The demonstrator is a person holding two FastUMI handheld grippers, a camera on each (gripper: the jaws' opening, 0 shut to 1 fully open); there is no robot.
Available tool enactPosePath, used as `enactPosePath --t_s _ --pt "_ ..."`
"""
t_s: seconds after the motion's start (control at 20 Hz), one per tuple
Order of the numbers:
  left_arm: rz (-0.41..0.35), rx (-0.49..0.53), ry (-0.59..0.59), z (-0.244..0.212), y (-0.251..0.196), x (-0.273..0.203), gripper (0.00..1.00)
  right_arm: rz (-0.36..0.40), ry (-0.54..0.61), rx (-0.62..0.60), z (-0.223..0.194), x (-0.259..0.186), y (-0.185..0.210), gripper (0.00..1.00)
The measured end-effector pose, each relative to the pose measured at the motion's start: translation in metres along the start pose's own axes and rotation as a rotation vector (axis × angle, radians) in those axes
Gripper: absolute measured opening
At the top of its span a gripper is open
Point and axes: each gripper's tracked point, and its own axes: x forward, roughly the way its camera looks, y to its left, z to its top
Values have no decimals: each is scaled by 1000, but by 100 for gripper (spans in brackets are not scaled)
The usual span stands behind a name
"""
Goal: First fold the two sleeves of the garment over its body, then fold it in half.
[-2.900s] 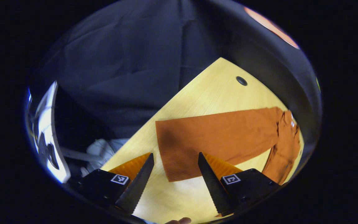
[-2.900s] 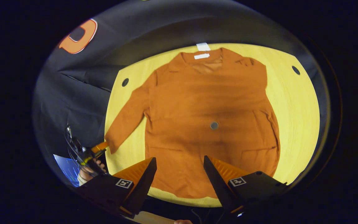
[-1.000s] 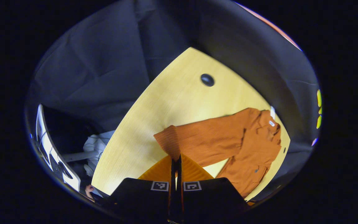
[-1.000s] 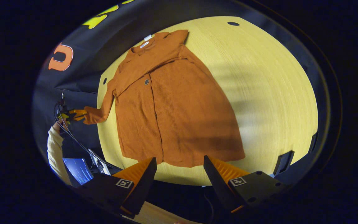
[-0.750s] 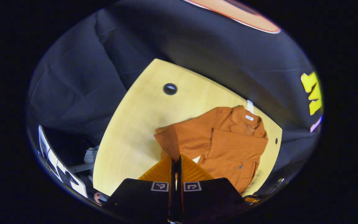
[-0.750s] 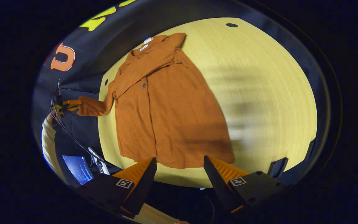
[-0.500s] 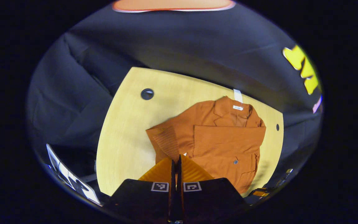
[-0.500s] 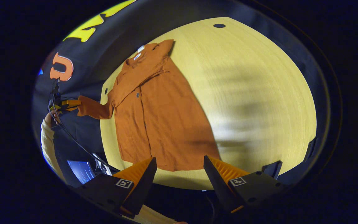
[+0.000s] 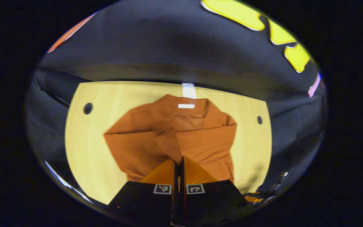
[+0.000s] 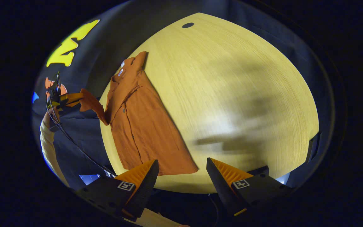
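An orange garment (image 9: 206, 142) lies flat on the wooden table (image 9: 87, 148), collar at the far side. One sleeve lies folded across its chest. My left gripper (image 9: 178, 162) is shut on the cuff of the other sleeve (image 9: 169, 143), held up over the garment's near left part. In the right gripper view the garment (image 10: 140, 126) lies at the table's left, and the left gripper (image 10: 69, 98) holds the sleeve (image 10: 90, 104) raised off the table's edge. My right gripper (image 10: 182, 162) is open and holds nothing, near the table's front edge, right of the hem.
The table (image 10: 238, 88) has dark round holes (image 9: 88, 108) (image 9: 259, 119) (image 10: 187, 25). A white tape strip (image 9: 188, 90) sits behind the collar. A person's sleeve (image 10: 47, 142) and a lit screen (image 10: 88, 179) are at the left. A dark block (image 10: 312, 146) stands at the table's right edge.
The left gripper shut on the sleeve cuff, lifted it and swung it round toward the garment's body. The right gripper stayed open and drifted right, away from the garment.
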Motion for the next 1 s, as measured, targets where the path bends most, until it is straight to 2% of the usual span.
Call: enactPosePath --t_s 0.1,0.2,0.3,0.4,0.55,0.85,0.9,0.95,1.0 --pt "-11 43 16 5 -41 13 3 2 5 21 -2 -1 -14 100" --pt "-16 72 37 6 -77 26 3 -5 4 26 -2 -5 -29 96" --pt "20 111 67 2 -97 43 3 -14 2 34 -3 -9 -42 96" --pt "19 93 106 -11 -110 78 3 -16 -5 48 -2 -13 -51 96" --pt "53 63 122 -17 -113 106 3 -24 -15 74 -4 -16 -62 96" --pt "42 42 148 -24 -121 127 6 -43 -8 92 -13 -15 -78 96" --pt "43 33 156 -27 -122 128 9 -42 -8 96 -15 -14 -77 96" --pt "40 26 161 -32 -122 127 20 -45 -9 97 -15 -12 -78 96" --pt "27 27 162 -33 -125 126 16 -44 -11 96 -14 -12 -77 96"
